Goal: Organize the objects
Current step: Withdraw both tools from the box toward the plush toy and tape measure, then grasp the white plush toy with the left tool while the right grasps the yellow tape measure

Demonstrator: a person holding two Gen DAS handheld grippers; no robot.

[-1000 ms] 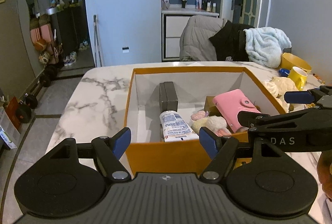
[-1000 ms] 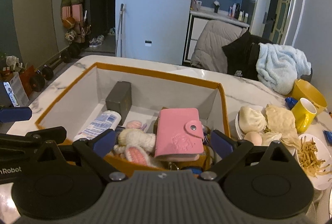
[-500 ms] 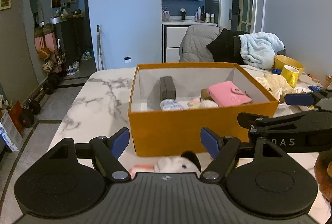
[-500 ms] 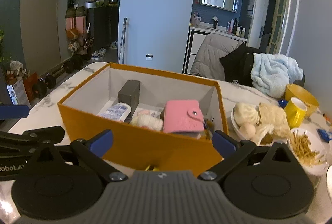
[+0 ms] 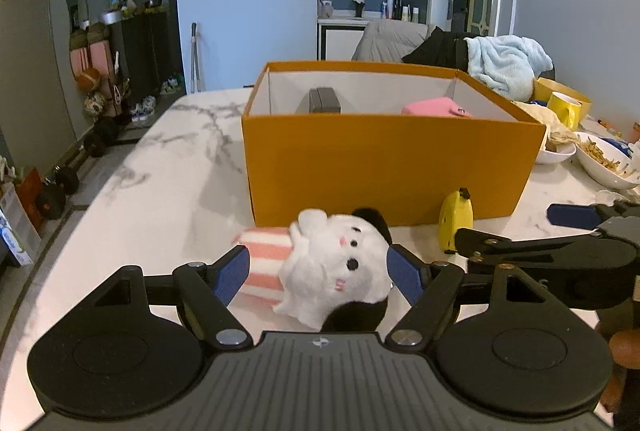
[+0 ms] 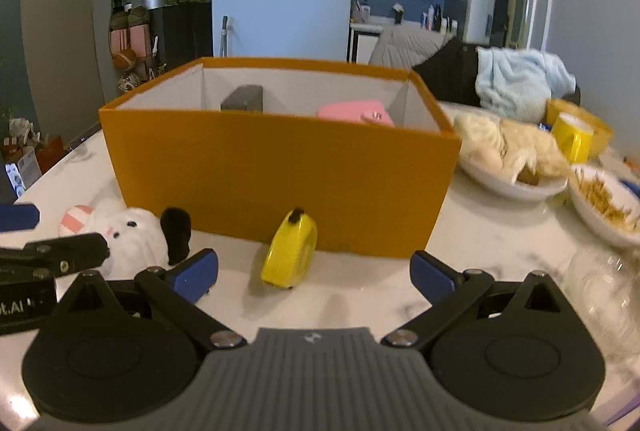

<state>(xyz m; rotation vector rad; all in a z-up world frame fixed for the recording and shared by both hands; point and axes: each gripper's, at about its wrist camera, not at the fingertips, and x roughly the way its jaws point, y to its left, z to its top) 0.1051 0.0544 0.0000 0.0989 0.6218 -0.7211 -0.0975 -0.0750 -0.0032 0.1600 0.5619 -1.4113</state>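
Now: both grippers low by box

L gripper (image 5: 319,273) wide, plush (image 5: 332,271) between pads, not pinched; R gripper (image 6: 314,273) wide, empty, yellow tape (image 6: 290,251) just ahead on bench (image 5: 160,167); both lie before orange box (image 5: 384,167) w/ pink wallet (image 5: 436,108).

The left gripper (image 5: 319,273) and right gripper (image 6: 314,273) were black, with blue pads, silver screws and ribbed grey bases.
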